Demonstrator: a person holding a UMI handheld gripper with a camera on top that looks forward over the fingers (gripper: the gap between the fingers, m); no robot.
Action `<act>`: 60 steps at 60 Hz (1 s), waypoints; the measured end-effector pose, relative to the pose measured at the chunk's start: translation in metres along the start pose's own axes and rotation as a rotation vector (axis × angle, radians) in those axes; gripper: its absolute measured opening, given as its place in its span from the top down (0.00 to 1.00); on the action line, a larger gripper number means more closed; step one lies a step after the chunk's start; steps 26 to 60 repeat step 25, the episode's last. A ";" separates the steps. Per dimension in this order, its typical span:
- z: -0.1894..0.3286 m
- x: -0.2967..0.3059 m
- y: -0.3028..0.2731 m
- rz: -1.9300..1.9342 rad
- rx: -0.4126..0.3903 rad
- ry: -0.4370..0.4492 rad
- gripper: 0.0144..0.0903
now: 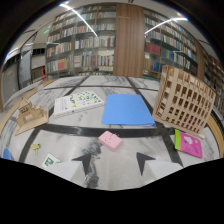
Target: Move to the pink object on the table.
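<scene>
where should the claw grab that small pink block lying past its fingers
Grip the pink block across its two long side faces, coming in from above and the near side. It lies flat and slightly skewed on the marble table, just ahead of the open claw, so turn the claw a little to match. The blue folder lies beyond it, apart.

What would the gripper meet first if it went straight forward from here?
Probably the pink block, which lies on the table just ahead of the open gripper, slightly off centre. Beyond it lies the blue folder. Depth is unclear.
</scene>
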State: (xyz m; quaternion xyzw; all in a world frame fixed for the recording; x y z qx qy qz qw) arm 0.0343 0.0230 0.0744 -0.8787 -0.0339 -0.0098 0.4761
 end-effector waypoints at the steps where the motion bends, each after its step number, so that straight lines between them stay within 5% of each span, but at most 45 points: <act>1: 0.002 0.001 0.000 0.001 -0.003 -0.002 0.06; 60: 0.004 0.000 0.001 0.001 -0.009 -0.004 0.05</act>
